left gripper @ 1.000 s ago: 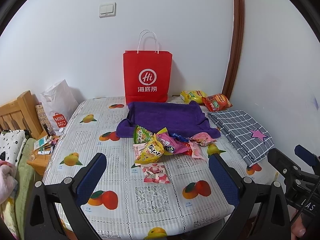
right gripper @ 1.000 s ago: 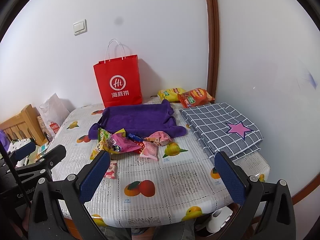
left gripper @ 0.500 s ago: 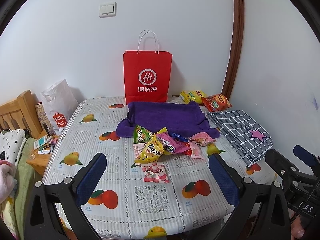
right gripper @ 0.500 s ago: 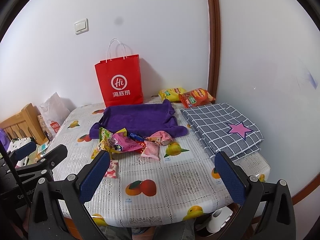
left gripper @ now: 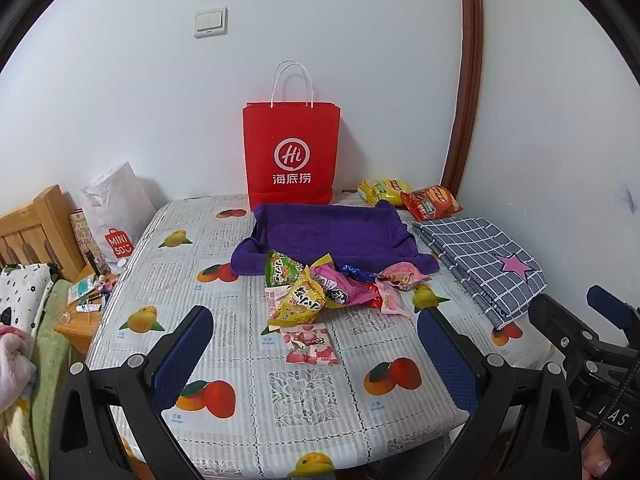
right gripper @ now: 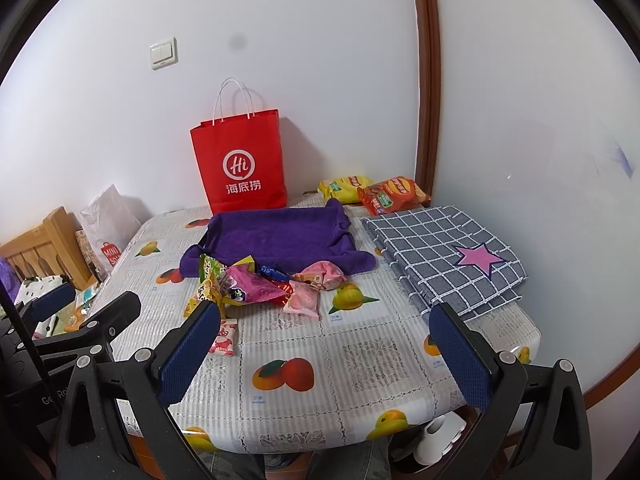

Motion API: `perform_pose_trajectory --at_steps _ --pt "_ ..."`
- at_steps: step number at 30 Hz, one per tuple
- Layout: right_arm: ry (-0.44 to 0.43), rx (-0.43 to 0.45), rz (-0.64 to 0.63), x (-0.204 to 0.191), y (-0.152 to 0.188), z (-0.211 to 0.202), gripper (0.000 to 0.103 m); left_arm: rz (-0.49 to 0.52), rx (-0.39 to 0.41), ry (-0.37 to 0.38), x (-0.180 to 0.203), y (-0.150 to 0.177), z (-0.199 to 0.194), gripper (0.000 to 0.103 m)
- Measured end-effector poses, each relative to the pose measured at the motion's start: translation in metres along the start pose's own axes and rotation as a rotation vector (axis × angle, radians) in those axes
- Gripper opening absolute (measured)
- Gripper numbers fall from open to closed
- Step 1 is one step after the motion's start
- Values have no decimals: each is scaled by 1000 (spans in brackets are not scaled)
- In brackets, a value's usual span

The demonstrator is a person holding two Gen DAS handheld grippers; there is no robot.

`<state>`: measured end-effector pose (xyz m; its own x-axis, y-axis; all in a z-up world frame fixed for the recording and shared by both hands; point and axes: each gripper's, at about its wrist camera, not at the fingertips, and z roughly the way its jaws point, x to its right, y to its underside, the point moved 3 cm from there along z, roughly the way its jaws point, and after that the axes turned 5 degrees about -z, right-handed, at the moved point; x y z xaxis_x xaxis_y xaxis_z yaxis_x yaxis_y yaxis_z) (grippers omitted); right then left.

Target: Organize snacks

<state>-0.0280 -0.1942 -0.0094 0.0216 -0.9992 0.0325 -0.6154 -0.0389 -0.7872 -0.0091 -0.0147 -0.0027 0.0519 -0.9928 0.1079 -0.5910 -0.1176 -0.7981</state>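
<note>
- The left gripper [left gripper: 312,354] hangs over the near edge of the table [left gripper: 304,396], jaws spread wide, nothing between them.
- Ahead of it, between its fingers, lies a pink packet [left gripper: 309,346]; just beyond sits the snack pile [left gripper: 320,288], touching the purple towel [left gripper: 332,236].
- Farther ahead a red paper bag [left gripper: 291,156] stands upright against the wall.
- The right gripper [right gripper: 324,354] is likewise wide and empty; the pile lies ahead and left of it.
- Ahead to its right: a folded checked cloth [right gripper: 444,256], with a yellow bag [right gripper: 344,188] and an orange bag [right gripper: 392,194] of chips beyond.
</note>
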Motion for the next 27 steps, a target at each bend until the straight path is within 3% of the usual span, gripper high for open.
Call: perform_pose_trajectory --at_steps 18,24,27 --pt "-20 30 -7 -8 2 -1 103 23 6 13 2 -3 8 103" --pt "-73 -4 25 -4 6 21 103 36 -2 2 -3 -6 28 103" --pt "-56 -38 31 2 13 41 103 39 -16 -33 -13 -1 45 103"
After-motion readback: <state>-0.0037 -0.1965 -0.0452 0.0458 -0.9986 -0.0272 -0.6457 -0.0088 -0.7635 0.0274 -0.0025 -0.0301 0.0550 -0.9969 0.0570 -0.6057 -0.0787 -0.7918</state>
